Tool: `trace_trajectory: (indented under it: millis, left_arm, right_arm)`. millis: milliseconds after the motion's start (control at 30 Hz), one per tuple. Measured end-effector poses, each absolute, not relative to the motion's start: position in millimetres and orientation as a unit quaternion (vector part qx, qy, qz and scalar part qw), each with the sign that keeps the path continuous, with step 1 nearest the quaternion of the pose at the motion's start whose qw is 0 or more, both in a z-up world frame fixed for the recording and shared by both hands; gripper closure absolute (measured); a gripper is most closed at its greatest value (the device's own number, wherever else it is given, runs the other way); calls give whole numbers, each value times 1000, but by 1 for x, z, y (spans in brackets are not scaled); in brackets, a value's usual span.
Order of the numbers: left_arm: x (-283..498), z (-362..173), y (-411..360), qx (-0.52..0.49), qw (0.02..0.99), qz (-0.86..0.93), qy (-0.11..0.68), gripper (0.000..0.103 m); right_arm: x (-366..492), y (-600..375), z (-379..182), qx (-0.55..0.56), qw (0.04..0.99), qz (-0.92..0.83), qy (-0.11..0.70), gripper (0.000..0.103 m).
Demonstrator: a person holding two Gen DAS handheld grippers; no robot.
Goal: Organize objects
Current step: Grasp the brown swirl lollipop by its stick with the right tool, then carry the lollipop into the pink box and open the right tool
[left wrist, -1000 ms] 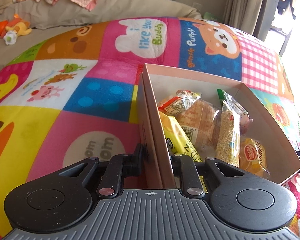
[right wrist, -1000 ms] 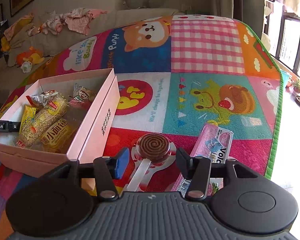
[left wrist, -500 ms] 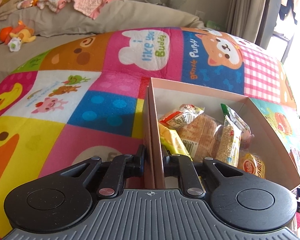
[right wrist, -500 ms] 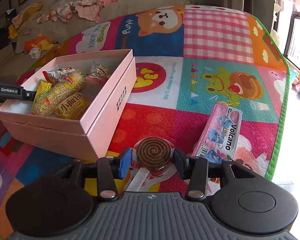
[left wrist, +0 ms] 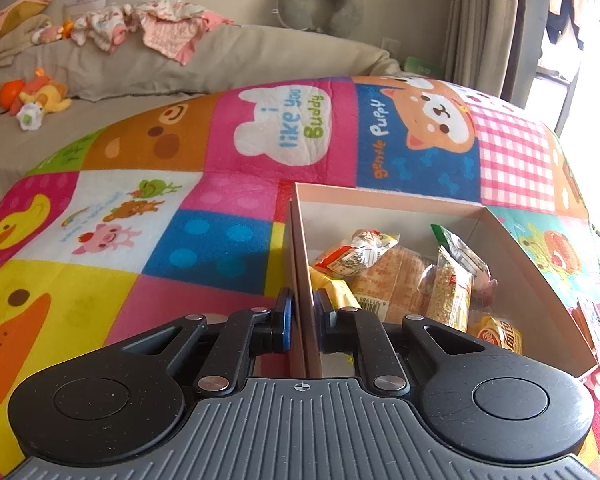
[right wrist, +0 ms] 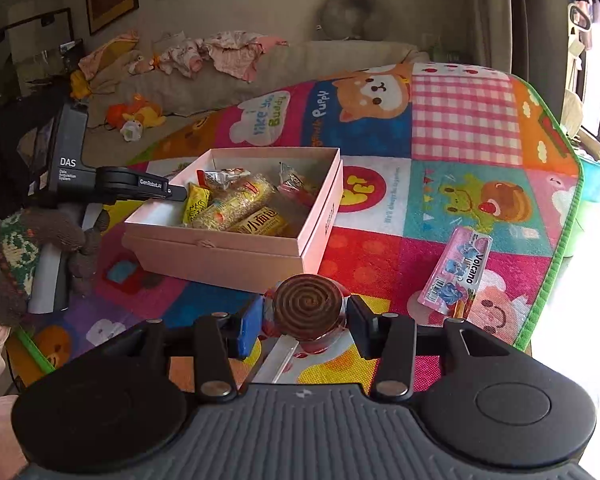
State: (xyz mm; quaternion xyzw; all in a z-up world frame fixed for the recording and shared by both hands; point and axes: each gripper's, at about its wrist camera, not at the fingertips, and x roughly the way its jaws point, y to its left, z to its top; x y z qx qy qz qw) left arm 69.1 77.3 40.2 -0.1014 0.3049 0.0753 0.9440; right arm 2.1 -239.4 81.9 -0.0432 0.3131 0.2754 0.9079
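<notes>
Between the left gripper's (left wrist: 303, 318) clenched jaws sits the near wall of the pink box (left wrist: 392, 203), snack packets (right wrist: 236, 204) inside. The right gripper (right wrist: 303, 316) grasps a brown spiral lollipop (right wrist: 309, 306) above the mat (right wrist: 460, 128); a pink packet (right wrist: 458, 270) lies right.

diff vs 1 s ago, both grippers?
Left gripper: jaws have just been closing, now shut on the box wall. Right gripper: jaws closed onto the lollipop and lifted it off the mat, pulling back and up; box and pink pack look farther off. Unchanged: box in place, snacks inside, pink pack flat on the mat.
</notes>
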Motion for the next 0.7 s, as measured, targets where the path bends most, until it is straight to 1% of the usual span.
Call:
trace_trajectory:
  millis: [167,367,533,700]
  left_arm:
    - [65,38,77,-99,947,70,298,88]
    - [63,37,76,-96,949,65,292,88]
    - [61,36,73,-89,951,64,289,87]
    - [59,34,76,-96,953,52,283,86]
  right_arm:
    - [-4,-230,98,-44,910,290,292,58]
    - [7,-218,116,-27,918,296,263,58]
    - [29,-203,131,-4,922,299,246,58]
    - [72,-175,150,31,916,319,242,58]
